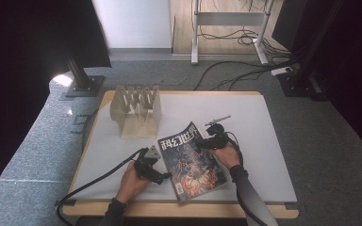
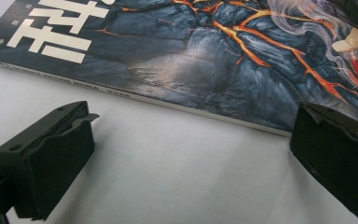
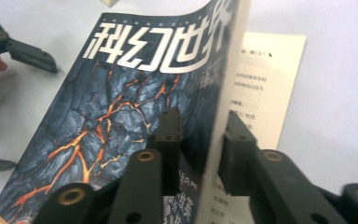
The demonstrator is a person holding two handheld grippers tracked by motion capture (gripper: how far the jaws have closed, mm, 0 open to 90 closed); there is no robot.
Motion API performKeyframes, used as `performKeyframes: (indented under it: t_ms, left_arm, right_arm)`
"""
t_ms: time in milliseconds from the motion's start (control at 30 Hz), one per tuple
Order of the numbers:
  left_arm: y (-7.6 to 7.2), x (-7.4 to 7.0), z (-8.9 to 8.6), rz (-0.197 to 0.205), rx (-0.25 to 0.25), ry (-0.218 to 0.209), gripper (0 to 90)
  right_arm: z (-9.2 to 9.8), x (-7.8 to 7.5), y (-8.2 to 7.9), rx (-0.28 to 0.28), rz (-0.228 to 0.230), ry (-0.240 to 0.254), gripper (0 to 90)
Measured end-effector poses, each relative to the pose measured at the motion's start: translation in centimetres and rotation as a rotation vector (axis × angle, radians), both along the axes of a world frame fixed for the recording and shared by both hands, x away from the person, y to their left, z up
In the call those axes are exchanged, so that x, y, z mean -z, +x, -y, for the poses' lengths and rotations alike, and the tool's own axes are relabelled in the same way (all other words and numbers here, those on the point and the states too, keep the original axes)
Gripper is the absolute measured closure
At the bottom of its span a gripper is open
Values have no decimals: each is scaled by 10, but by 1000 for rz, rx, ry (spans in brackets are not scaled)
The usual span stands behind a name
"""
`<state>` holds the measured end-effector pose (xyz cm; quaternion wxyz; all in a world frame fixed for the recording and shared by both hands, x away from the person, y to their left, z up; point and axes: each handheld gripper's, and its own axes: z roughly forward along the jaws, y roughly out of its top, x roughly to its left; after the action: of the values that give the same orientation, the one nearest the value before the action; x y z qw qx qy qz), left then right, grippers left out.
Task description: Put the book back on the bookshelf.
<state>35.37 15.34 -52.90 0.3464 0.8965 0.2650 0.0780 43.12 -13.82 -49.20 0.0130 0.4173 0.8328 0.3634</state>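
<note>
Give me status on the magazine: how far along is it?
Done: the right claw has clamped the fore edge of the magazine, lifting the cover so an inner page shows. In hand: the cover is partly raised, curling. The left claw sits open on the table beside the spine, not touching. Left: probably the rest of the move; the wooden rack stands empty.

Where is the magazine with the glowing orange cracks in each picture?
High view: the magazine lies near the table's front edge, between the two hands.
Left gripper view: it stretches across the top, spine towards the open tongs.
Right gripper view: it covers the middle and left, its cover edge pinched in the right tongs.
Shared landmark: the big white title letters on the cover.
</note>
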Motion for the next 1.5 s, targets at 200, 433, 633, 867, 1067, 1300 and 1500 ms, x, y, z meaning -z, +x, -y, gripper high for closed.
performKeyframes:
  t_ms: [200, 433, 633, 867, 1067, 1300, 1500]
  left_arm:
    - [0, 0, 0, -1, -1, -1, 0]
    - [0, 0, 0, -3, -3, -4, 0]
    - [0, 0, -1, -10, -2, -12, 0]
    - [6, -4, -4, -72, -24, -56, 0]
    - [17, -7, -3, -114, -15, -95, 0]
    - [27, -12, 5, -141, 19, -151, 0]
    - [33, -19, 5, -140, 2, -190, 5]
  right_arm:
    - [-11, -23, -16, -55, 77, -55, 808]
    - [-17, -39, -27, -79, 119, -35, 809]
    - [-18, -47, -31, -89, 132, -18, 814]
    - [-19, -64, -41, -105, 182, -11, 815]
    - [-20, -76, -47, -120, 217, -11, 816]
    - [-20, -87, -52, -134, 239, 6, 815]
    - [-22, -96, -57, -157, 258, 14, 815]
